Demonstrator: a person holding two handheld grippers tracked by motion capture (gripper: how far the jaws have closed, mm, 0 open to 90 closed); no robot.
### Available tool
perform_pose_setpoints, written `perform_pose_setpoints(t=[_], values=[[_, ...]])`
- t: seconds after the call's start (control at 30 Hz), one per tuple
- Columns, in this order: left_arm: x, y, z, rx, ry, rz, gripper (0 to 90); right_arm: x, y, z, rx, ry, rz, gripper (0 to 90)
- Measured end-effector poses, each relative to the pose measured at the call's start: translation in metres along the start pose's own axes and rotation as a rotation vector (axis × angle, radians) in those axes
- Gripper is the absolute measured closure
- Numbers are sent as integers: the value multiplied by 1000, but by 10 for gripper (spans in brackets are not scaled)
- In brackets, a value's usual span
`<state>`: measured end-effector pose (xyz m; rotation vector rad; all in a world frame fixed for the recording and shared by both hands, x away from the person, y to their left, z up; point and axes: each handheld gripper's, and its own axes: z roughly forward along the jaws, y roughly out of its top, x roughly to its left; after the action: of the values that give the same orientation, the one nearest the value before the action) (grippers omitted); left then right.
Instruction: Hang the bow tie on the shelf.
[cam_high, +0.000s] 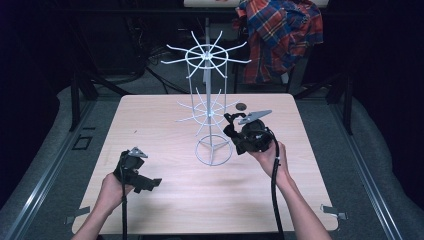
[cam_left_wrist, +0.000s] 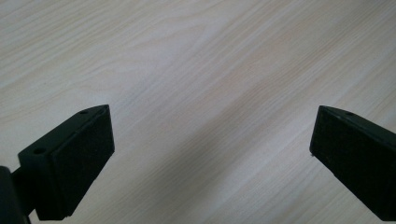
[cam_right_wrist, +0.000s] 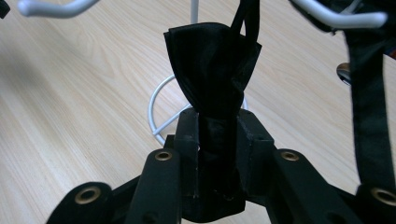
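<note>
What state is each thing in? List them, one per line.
Left claw: open, jaws wide apart, nothing between them, over bare table.
Right claw: shut on the black bow tie, held beside the rack.
White wire rack: upright on the table.
Plaid shirt: draped behind the table.
Small dark round thing: lying on the table; identity unclear.

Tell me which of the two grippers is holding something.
The right gripper, beside the white wire rack: its fingers are clamped on a black bow tie. The left gripper is open over bare table.
</note>
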<state>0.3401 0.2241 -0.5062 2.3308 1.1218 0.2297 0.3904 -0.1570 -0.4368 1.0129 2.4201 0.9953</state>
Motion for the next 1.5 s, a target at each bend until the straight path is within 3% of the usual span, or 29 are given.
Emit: perform_pose_setpoints(t=[0.23,0.6,1.0,1.37,1.5], values=[[1,-1,0,2,0,-2,0,1,-5,12,27,8,-1,692],[-1,-1,0,5,-1,-2,0,1,-5,8,19,5,11,556],[0,-1,1,2,-9,-4,0,1,-4,-6,19,23,46,406],[0,-1,-1,2,-11,1,0,2,-6,-22,42,-4,74,207],[0,-1,-1,2,-12,1,0,3,-7,-30,39,-10,73,174]])
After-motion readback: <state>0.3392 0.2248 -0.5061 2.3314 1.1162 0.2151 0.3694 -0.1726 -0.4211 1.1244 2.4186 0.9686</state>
